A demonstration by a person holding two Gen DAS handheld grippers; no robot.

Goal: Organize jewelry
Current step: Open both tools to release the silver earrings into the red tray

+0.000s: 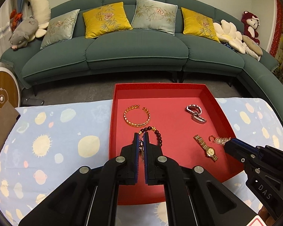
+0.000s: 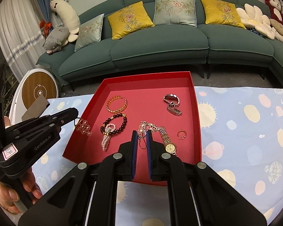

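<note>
A red tray point(image 1: 114, 124) point(image 2: 197, 116) lies on the table and holds a gold bangle point(image 1: 136, 116) point(image 2: 116, 104), a silver watch point(image 1: 195, 113) point(image 2: 172, 104), a gold watch point(image 1: 206, 147) point(image 2: 168, 141), a dark bead bracelet point(image 1: 158, 134) point(image 2: 115, 124), a pearl piece point(image 2: 107, 137) and a rose-gold hoop earring point(image 1: 211, 137) point(image 2: 182, 133). My left gripper point(image 1: 141, 137) point(image 2: 76, 117) is shut on a flower earring point(image 2: 83, 127) by its hook, above the tray's left side. My right gripper point(image 2: 141, 134) point(image 1: 229, 141) is shut on a second flower earring point(image 2: 147, 127) point(image 1: 220, 140).
A blue cloth with sun and planet prints point(image 1: 52, 146) point(image 2: 245, 131) covers the table. A green sofa with cushions point(image 1: 137, 52) stands behind it. A brown card point(image 1: 2, 126) and a round wooden-faced device point(image 1: 1, 96) are at the left.
</note>
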